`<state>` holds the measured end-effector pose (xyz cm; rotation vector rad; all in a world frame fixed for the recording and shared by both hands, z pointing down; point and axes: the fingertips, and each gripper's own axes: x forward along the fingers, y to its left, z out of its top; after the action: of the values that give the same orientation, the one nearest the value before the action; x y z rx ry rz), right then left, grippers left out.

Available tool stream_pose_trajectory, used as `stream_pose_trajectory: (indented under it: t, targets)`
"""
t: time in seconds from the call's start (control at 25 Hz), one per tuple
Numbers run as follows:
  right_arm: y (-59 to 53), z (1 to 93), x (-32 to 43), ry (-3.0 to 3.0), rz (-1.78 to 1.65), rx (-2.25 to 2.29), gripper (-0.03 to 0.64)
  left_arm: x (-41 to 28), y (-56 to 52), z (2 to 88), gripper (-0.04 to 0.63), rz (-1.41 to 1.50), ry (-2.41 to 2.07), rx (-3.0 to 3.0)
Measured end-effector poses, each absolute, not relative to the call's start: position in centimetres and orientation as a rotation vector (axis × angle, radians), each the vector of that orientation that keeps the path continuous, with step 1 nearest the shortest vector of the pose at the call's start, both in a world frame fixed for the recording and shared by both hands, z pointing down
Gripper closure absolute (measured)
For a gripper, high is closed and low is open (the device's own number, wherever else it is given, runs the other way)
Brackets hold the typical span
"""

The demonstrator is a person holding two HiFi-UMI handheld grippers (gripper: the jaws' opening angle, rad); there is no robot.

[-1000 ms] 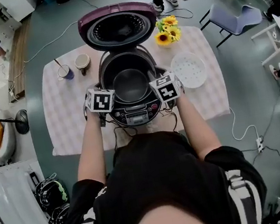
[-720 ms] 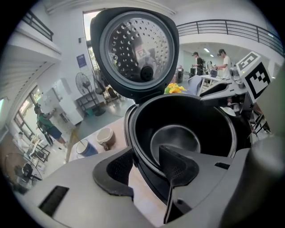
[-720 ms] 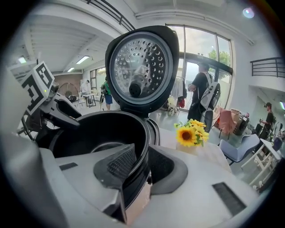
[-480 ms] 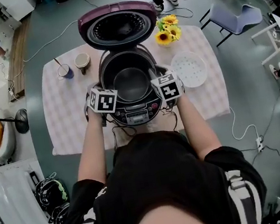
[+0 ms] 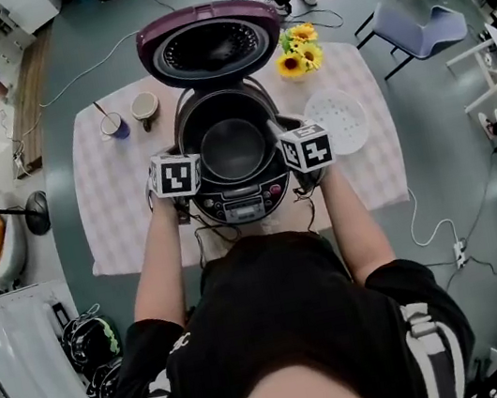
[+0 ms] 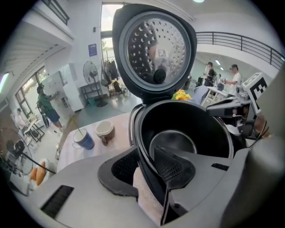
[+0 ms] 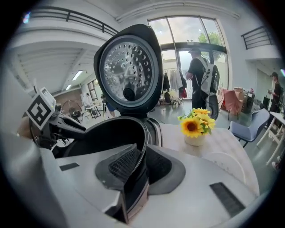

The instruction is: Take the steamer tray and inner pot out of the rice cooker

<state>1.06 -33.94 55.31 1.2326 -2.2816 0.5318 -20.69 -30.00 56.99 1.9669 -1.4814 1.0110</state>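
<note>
No legible txt anywhere. Left cube (image 5: 176, 175) & right cube (image 5: 306, 147) are showing only b/w square code patterns, no letters or nos. Rice cooker control panel (image 5: 243, 207) is carrying small button print, too tiny to read in head view. Inner lid plate (image 6: 154, 46) is showing a small square stamp near its centre, blurring out. Blue wall sign (image 6: 92, 49) is hanging in the bkgd of left gripper view, wording not resolving.
</note>
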Motion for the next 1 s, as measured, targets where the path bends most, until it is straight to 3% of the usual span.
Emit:
stream_pose_trajectory:
  t: [0.28,0.6,0.68,1.0]
  targets:
    - [-34.1,54.6,1.3,-2.350,0.667,1.224,0.558,-20.5,-30.4,56.6,0.500,0.922,-1.444,1.939]
    - [-34.1,54.3,1.6,-2.394,0.744,1.262,0.566,-21.3,-30.6,56.3,0.536,0.626,-1.361,1.827]
    - [-34.2,54.1,1.7,-2.391,0.746,1.274,0.571,-21.2,-30.7,56.2,0.580,0.566,-1.339,1.821]
    - [-34.8,54.5,1.8,-2.368,0.772,1.280,0.578,-21.3,-30.4,56.5,0.580,0.381,-1.229,1.769]
